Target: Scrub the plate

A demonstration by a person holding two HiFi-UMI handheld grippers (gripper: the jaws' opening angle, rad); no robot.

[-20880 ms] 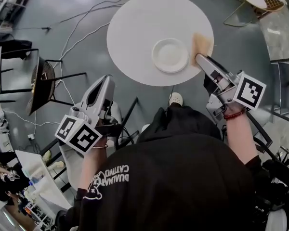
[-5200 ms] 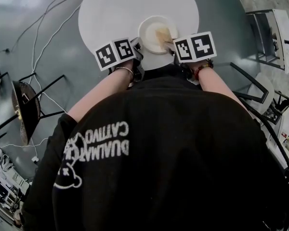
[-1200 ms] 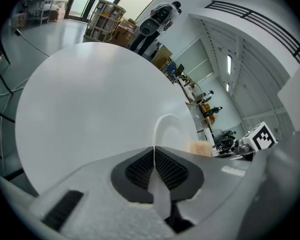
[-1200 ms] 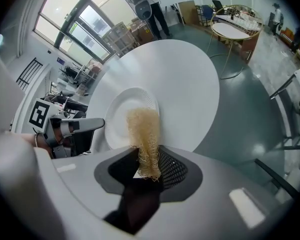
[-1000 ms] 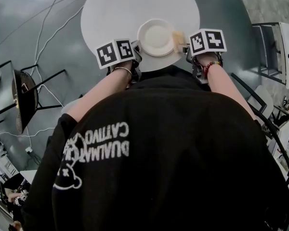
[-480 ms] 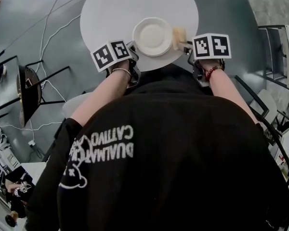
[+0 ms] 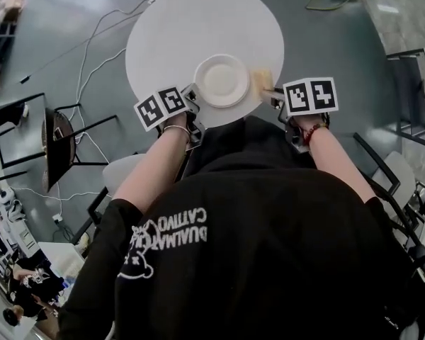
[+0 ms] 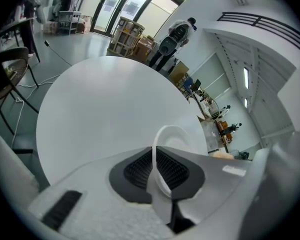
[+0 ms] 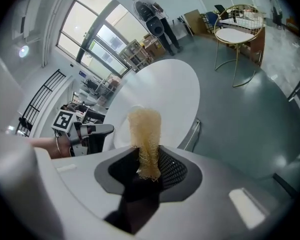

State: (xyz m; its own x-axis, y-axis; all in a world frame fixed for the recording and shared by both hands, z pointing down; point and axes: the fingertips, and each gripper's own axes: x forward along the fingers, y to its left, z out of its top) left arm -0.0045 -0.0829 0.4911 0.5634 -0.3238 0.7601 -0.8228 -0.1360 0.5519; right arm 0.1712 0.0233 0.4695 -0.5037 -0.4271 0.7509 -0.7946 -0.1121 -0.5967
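One white plate (image 7: 222,81) lies on the near part of the round white surface (image 7: 198,20), close to its near edge. My left hand-held gripper (image 7: 193,92) reaches it from the near left and is clamped on the plate's left rim. The left gripper view shows the thin rim between the two ribbed pads, with both pads against it. These jaws have just been easing open a little, but the rim is between them and I judge the hold intact.

My right hand-held gripper (image 9: 148,153) is closed on a tan fibrous scrubber (image 9: 145,126), which projects beyond the jaw tips. The scrubber is just beside the plate's right rim, not on the plate. I cannot tell whether it touches the surface.

Task status: the plate's face shows uniformly white, with no visible residue. With the scrubber off the plate, I judge the scrubbing pass either complete or paused.
- If complete: release the rim and set the scrubber down.
- If not: bring the scrubber over the plate's face while the left hold steadies the plate.

The surface stands on a grey floor (image 7: 340,20). Cables (image 7: 92,37) run across the floor at the far left, and a dark chair (image 7: 57,144) stands at the near left. The right gripper view shows a gold-framed table (image 9: 237,34) at the far right, tall windows (image 9: 97,34), and a person (image 9: 152,14) standing beyond the surface.
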